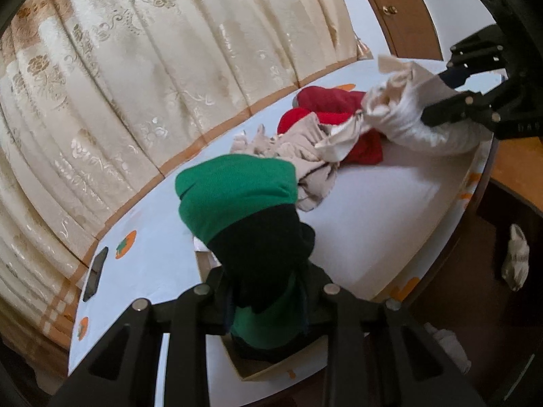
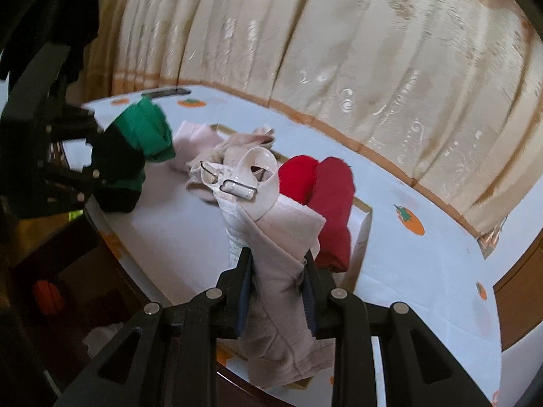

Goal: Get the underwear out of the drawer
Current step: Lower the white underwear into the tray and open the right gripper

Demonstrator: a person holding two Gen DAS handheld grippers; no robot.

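My left gripper is shut on green and black underwear and holds it above the white box-like drawer. It also shows in the right wrist view with the green garment. My right gripper is shut on a pale beige bra with a metal clasp and lifts it over the drawer. In the left wrist view the right gripper holds that pale garment. Red underwear and beige pieces lie in the drawer.
A cream patterned curtain hangs behind. The white surface has orange fruit prints and a dark phone on it. A brown wooden cabinet front is to the right, with a white sock lower down.
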